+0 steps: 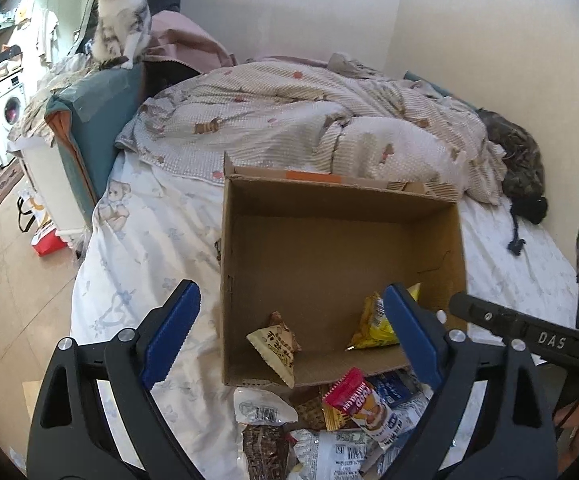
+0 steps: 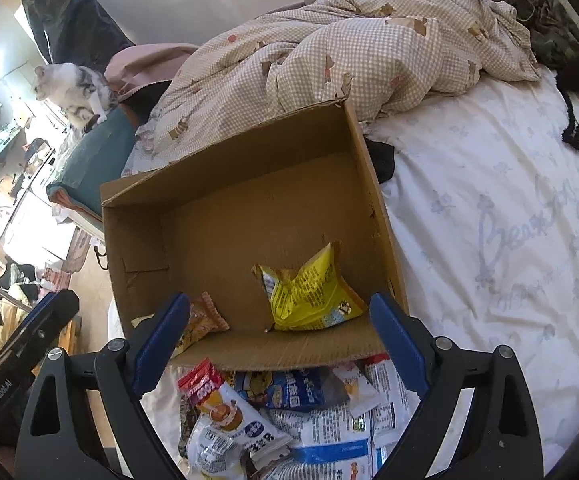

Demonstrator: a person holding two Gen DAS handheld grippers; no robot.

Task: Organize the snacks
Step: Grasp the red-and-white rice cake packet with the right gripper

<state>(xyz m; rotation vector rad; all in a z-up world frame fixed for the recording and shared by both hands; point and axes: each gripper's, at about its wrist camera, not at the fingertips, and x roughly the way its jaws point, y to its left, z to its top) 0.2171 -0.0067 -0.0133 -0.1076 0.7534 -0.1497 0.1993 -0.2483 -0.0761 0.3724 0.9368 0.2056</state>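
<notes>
An open cardboard box [image 1: 453, 248] [image 2: 373, 200] lies on the bed. Inside it rest a yellow snack packet [image 1: 369, 328] [image 2: 309, 292] and a small tan-and-brown packet [image 1: 275, 340] [image 2: 205, 320]. A pile of loose snack packets [image 1: 353, 412] [image 2: 289, 412] lies on the sheet just in front of the box. My left gripper [image 1: 293, 332] hovers above the box's near edge, jaws wide open and empty. My right gripper [image 2: 279, 336] hangs over the same edge and the pile, also open with nothing between its blue pads.
A crumpled checked quilt [image 1: 289, 120] [image 2: 369, 52] lies behind the box. A cat [image 1: 119, 16] [image 2: 75, 88] sits on a teal cushion at the bed's left end. Dark clothing [image 1: 521, 160] sits by the wall. White printed sheet [image 2: 509, 220] stretches to the right.
</notes>
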